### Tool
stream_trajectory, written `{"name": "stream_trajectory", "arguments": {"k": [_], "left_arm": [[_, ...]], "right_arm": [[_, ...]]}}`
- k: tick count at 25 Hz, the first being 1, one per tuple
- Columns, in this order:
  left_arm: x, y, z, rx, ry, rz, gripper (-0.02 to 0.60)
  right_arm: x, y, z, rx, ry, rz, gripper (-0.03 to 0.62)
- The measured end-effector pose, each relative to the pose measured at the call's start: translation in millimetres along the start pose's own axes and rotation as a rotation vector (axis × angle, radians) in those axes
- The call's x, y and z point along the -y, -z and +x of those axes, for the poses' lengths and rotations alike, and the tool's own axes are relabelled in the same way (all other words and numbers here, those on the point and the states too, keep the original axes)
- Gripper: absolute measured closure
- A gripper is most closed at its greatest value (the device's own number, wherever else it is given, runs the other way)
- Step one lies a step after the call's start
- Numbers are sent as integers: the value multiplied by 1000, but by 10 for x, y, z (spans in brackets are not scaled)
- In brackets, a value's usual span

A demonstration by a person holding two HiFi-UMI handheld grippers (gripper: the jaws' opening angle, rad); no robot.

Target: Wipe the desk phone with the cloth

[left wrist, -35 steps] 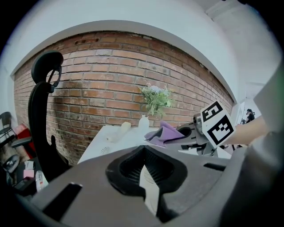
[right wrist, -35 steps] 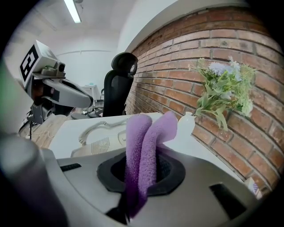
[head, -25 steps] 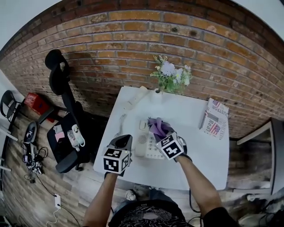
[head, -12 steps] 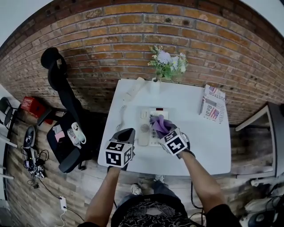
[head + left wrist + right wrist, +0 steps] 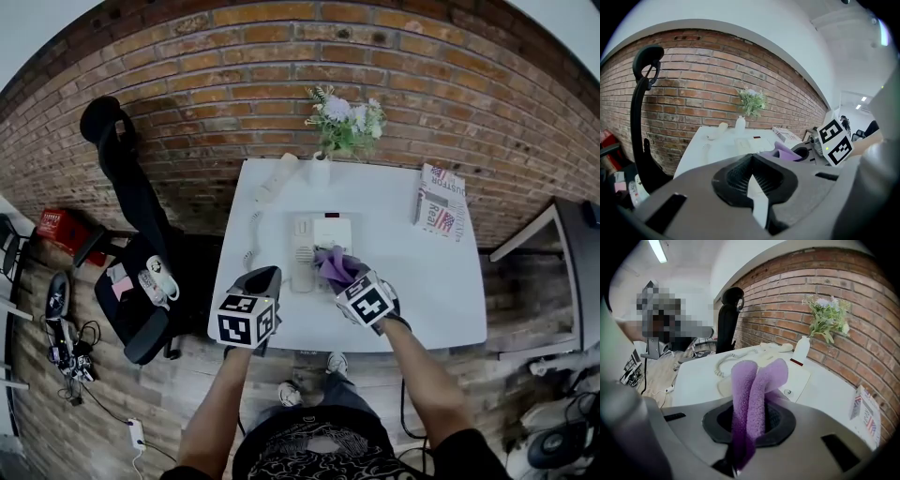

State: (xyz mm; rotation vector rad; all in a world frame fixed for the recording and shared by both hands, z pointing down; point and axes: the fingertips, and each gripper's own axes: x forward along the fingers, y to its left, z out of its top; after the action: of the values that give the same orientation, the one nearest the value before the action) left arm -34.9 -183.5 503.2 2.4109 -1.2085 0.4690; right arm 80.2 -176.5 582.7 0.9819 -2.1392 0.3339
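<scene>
Right claw (image 5: 748, 425) clamps cloth (image 5: 754, 380); left claw (image 5: 751, 183) closed.

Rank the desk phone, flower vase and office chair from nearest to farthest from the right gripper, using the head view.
1. The desk phone, directly ahead of the right gripper and its cloth.
2. The flower vase, at the back edge of the table.
3. The office chair, off the table, far left.
</scene>
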Motion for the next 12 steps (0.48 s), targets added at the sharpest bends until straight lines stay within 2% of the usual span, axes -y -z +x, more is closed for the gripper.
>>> {"name": "stream_trajectory", "arguments": {"k": [12], "left_arm": [[70,100,-138,-4,46,18,575]], "right_arm": [[-392,298,-123,-57,-41,14,546]]}}
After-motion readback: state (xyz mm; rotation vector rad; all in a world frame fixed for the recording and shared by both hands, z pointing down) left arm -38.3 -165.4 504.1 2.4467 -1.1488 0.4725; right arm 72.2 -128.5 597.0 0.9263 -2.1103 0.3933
